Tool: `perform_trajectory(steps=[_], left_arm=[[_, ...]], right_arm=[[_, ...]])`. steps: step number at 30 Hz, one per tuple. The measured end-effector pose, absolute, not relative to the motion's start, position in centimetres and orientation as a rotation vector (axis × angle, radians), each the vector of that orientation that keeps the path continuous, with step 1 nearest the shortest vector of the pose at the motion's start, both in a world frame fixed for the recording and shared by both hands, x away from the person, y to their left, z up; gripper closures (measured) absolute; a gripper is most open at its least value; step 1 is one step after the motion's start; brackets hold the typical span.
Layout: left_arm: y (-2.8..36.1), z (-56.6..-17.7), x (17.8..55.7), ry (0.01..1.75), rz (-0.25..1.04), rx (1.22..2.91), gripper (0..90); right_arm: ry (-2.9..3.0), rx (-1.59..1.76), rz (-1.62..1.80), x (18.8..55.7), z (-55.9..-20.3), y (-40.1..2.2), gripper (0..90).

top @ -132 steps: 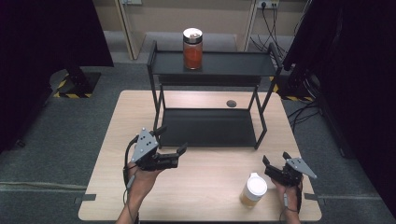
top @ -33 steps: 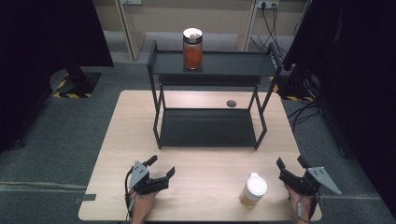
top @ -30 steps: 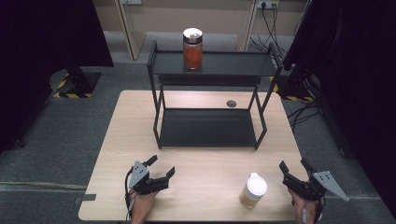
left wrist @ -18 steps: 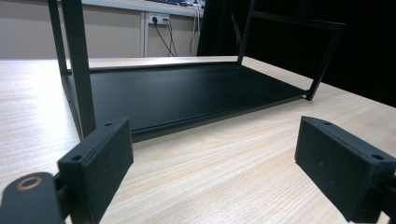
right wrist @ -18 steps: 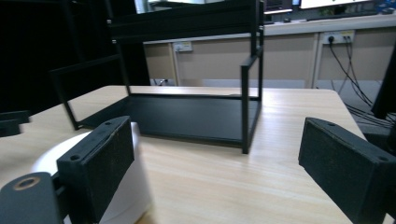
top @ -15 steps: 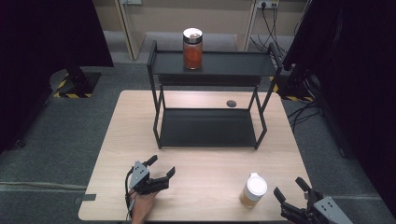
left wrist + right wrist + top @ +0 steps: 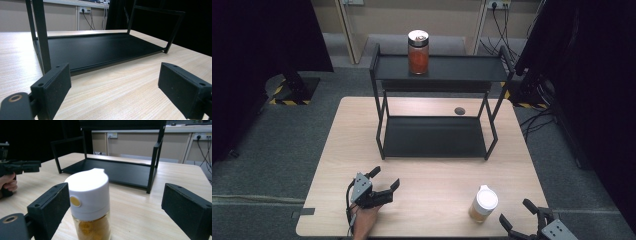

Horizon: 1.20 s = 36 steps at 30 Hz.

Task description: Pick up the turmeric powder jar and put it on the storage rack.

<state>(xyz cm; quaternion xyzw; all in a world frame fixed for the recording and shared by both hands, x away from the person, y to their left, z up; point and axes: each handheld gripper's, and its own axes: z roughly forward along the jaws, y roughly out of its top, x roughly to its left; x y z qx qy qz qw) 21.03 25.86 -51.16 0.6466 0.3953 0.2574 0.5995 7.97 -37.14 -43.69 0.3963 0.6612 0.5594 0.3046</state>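
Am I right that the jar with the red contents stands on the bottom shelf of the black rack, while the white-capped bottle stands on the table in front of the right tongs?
Not quite: the jar stands on the top shelf of the rack, as the high view shows. The rest holds: the white-capped bottle stands on the table in front of the right tongs.

Count: 2 jars – one white-capped spice jar on table, one red-filled jar on shelf rack. 1 rack, 1 table, 2 grippers.
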Motion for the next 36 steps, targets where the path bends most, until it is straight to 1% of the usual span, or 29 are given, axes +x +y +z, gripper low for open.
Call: perform_trajectory(steps=[25,36], left_arm=[[25.6,-50.9,21.0,0.904,0.606,1.524,10.9],[25.7,-50.9,21.0,0.903,0.605,1.525,11.0]], right_arm=[[1.884,1.068,1.338,9.5,-44.1,-34.4,8.1],[1.922,1.084,1.35,10.7,-44.7,-33.5,8.1]])
